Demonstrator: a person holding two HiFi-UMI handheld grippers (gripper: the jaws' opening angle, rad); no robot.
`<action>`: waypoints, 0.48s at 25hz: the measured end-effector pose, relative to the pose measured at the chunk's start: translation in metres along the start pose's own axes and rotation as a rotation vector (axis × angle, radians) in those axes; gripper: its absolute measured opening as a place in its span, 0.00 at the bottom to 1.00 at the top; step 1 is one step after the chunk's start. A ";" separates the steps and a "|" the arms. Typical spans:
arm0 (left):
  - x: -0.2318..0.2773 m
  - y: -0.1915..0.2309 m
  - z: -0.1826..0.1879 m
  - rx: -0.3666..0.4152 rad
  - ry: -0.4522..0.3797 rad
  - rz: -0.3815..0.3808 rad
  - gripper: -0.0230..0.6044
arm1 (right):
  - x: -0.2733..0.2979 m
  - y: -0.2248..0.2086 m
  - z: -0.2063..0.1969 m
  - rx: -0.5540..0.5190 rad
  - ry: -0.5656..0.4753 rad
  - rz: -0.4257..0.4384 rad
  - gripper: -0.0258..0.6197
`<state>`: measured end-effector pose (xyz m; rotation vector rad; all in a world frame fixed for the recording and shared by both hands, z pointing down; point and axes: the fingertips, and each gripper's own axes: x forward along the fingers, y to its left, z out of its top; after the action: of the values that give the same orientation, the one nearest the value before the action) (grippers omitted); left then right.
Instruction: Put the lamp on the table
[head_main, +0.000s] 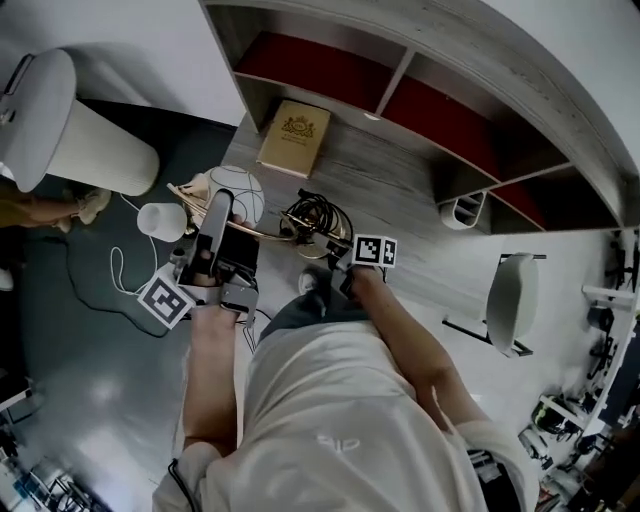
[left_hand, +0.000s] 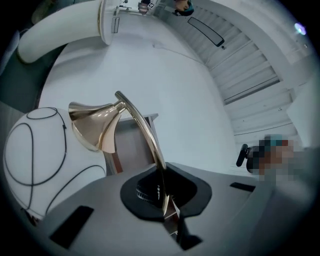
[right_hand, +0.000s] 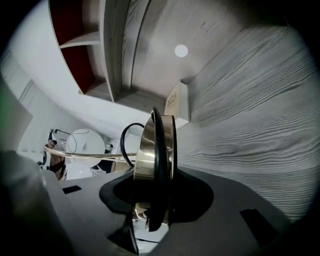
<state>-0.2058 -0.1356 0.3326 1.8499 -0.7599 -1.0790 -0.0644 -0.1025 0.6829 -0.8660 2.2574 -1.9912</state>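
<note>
— What's the left tool (left_hand: 169, 215) got?
— Its jaws are pinched tight on the lamp's (head_main: 245, 195) thin brass stem (left_hand: 145, 130), near the white globe shade (left_hand: 35, 155).
— And the right tool (right_hand: 150, 210)?
— Clamped half-wide across the round base (right_hand: 145, 150), black cord (right_hand: 159, 165) around it. The lamp lies sideways by the counter (right_hand: 240, 125) edge, possibly just clear of it. A book (head_main: 294, 138) rests beyond.

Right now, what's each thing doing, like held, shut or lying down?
lamp: tipped sideways, carried by both grippers, not standing yet.
left gripper: shut on the lamp's thin gold stem.
right gripper: shut on the lamp's round base, held on edge.
cord: looped in a bundle.
book: closed, lying flat on the table.
</note>
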 end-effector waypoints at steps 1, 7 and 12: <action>-0.004 0.003 0.006 0.013 -0.013 0.011 0.06 | 0.010 0.001 -0.001 -0.001 0.020 0.006 0.30; -0.020 0.021 0.041 0.082 -0.080 0.078 0.06 | 0.067 0.003 -0.010 -0.009 0.138 0.045 0.31; -0.038 0.038 0.066 0.119 -0.145 0.149 0.06 | 0.104 0.003 -0.019 -0.017 0.222 0.058 0.31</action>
<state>-0.2848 -0.1456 0.3624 1.7950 -1.0494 -1.1006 -0.1603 -0.1269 0.7200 -0.6000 2.3835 -2.1415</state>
